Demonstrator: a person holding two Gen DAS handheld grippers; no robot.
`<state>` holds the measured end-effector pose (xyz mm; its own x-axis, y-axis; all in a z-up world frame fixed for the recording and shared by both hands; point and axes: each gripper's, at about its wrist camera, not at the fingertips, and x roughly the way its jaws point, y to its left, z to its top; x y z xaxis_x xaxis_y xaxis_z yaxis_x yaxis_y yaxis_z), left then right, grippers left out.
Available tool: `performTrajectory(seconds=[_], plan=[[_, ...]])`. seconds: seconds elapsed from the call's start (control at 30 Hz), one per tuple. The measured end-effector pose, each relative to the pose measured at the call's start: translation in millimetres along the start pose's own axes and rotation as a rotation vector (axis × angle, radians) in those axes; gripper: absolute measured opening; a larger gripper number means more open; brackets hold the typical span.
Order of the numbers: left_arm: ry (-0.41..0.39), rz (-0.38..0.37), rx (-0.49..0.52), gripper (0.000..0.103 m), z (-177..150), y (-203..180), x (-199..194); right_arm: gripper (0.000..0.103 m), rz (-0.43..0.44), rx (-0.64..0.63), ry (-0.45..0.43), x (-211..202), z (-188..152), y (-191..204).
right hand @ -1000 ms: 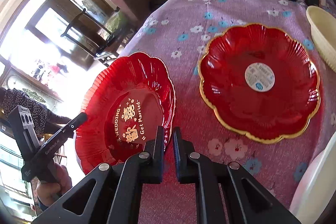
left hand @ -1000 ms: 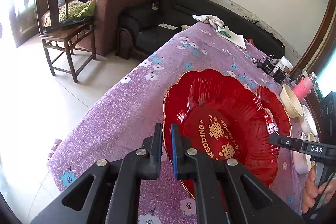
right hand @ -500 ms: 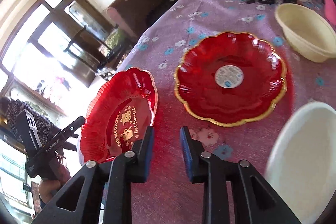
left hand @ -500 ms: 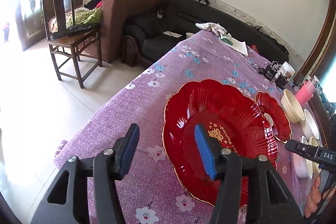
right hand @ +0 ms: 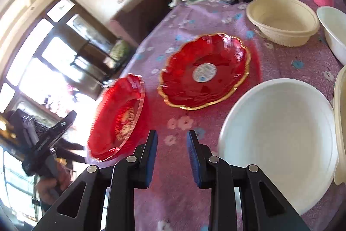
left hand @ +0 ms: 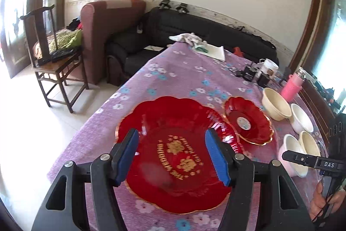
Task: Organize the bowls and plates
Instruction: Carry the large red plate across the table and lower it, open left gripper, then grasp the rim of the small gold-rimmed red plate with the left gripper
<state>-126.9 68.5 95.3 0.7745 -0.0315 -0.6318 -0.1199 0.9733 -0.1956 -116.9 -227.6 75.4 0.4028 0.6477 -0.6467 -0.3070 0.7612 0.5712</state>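
A large red plate [left hand: 173,118] with gold lettering lies on the purple flowered tablecloth [left hand: 173,79] near its left edge. My left gripper [left hand: 172,133] hovers over it, jaws opening, pads clear of the plate. To the right sits a smaller red gold-rimmed plate [left hand: 246,122] with a white sticker. Beyond it are a cream bowl [left hand: 275,104] and several white bowls [left hand: 300,116]. My right gripper [right hand: 172,133] stands open over bare cloth between the large red plate [right hand: 121,118] and a white bowl [right hand: 279,135], nothing between its fingers. The gold-rimmed plate [right hand: 205,70] and cream bowl [right hand: 281,21] lie ahead.
A pink bottle [left hand: 292,88], a mug [left hand: 269,67] and small black devices [left hand: 248,74] stand at the far right. Cloth and paper [left hand: 194,40] lie at the table's far end. A wooden chair [left hand: 56,66] and sofas stand beyond the left edge.
Both grippers were shut at the large red plate's rim and have opened. Both have drawn back from it, and the right view has swung right toward the bowls.
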Motion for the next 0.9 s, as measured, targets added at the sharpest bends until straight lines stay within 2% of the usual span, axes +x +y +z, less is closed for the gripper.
performTrajectory(seconds=[0.13,0.23,0.33,0.43,0.47,0.53,0.57,0.6,0.67,0.73,0.83,0.9], plan=[[0.019,-0.051,0.041,0.064,4.1,-27.0,6.3,0.031,0.03,-0.054,-0.069,-30.0,1.1,8.3],[0.039,-0.09,0.088,0.066,8.4,-52.3,12.9,0.031,-0.012,-0.076,-0.132,-48.6,11.7,8.0],[0.092,-0.166,0.118,0.072,15.1,-77.5,27.4,0.031,-0.04,-0.054,-0.159,-59.1,28.9,1.5],[0.139,-0.182,0.151,0.072,21.1,-99.2,44.6,0.031,-0.085,-0.045,-0.164,-58.8,47.6,-4.9],[0.15,-0.183,0.164,0.072,23.5,-105.6,50.5,0.031,-0.112,-0.023,-0.146,-52.9,56.7,-9.6],[0.17,-0.169,0.177,0.072,29.7,-116.7,63.4,0.031,-0.108,0.016,-0.126,-43.5,70.6,-18.3],[0.189,-0.16,0.186,0.072,34.7,-122.8,73.9,0.035,-0.108,0.022,-0.108,-37.6,78.5,-22.3],[0.211,-0.148,0.189,0.072,38.2,-126.0,83.0,0.041,-0.146,0.031,-0.072,-27.7,87.8,-28.2],[0.249,-0.126,0.178,0.072,47.4,-129.9,103.9,0.063,-0.185,0.05,-0.032,-15.8,95.4,-40.8],[0.278,-0.099,0.182,0.072,53.1,-131.1,121.5,0.064,-0.201,0.077,-0.004,-10.0,94.3,-55.5],[0.324,-0.059,0.18,0.072,59.6,-130.0,151.1,0.064,-0.155,0.117,-0.004,-11.2,90.7,-69.4],[0.354,-0.042,0.175,0.071,62.4,-128.9,169.2,0.056,-0.157,0.127,-0.007,-10.8,90.7,-71.8]])
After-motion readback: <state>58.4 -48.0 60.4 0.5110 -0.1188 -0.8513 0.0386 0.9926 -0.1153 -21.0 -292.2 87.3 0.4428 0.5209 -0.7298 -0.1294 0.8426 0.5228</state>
